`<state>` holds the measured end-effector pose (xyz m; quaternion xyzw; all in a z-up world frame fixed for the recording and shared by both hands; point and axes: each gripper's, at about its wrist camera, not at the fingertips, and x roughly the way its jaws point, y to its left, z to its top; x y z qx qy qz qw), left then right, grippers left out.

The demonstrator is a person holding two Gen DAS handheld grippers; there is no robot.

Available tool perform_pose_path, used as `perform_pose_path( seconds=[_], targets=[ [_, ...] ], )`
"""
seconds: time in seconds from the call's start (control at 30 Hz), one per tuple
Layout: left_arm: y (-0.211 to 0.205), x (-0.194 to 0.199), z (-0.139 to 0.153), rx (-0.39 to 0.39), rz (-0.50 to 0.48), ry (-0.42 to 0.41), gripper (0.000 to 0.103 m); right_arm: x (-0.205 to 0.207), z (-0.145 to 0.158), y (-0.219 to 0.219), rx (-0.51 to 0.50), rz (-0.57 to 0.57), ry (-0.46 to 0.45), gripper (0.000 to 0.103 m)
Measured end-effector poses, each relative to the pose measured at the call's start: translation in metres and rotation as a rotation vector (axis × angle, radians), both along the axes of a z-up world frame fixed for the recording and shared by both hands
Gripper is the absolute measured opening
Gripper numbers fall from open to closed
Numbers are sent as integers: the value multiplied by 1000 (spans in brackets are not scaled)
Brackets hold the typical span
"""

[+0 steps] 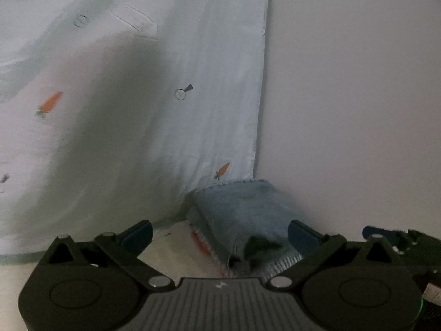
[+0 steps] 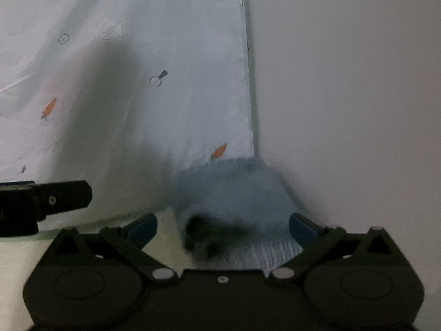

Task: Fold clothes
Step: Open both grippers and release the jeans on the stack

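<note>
A pale blue garment [image 1: 165,96] printed with small orange carrots lies spread on the white surface [image 1: 344,96]; it also shows in the right wrist view [image 2: 179,69]. Its darker blue ribbed cuff [image 1: 242,215] lies bunched between the wide-apart blue pads of my left gripper [image 1: 220,235], which is open. In the right wrist view the same cuff [image 2: 234,193] lies between the spread pads of my right gripper [image 2: 223,227], also open. The other gripper shows at the right edge of the left view [image 1: 399,240] and at the left edge of the right view [image 2: 46,201].
The garment's straight right edge [image 1: 261,82] runs away from me, with bare white surface to its right [image 2: 344,96]. A buttonhole mark and a stitched pocket [image 1: 137,22] lie further up the fabric. Shadows of the grippers fall across the cloth.
</note>
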<state>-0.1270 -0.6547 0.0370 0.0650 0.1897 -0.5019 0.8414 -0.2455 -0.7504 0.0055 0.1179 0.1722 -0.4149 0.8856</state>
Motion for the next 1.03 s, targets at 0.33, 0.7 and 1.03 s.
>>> perform_pose_path(
  seconds=[0.33,0.7,1.03],
  targets=[
    [90,-29,-6,101,-27,-62,103,-44,-16,106,103,-55,44,103],
    [168,-30,-17,151,-101,-34,103,-43,-21,164,129,-117,81,103],
    [182,-27,-13,139,-117,-12,103,-45,-18,185,101,-133,98,103]
  ],
)
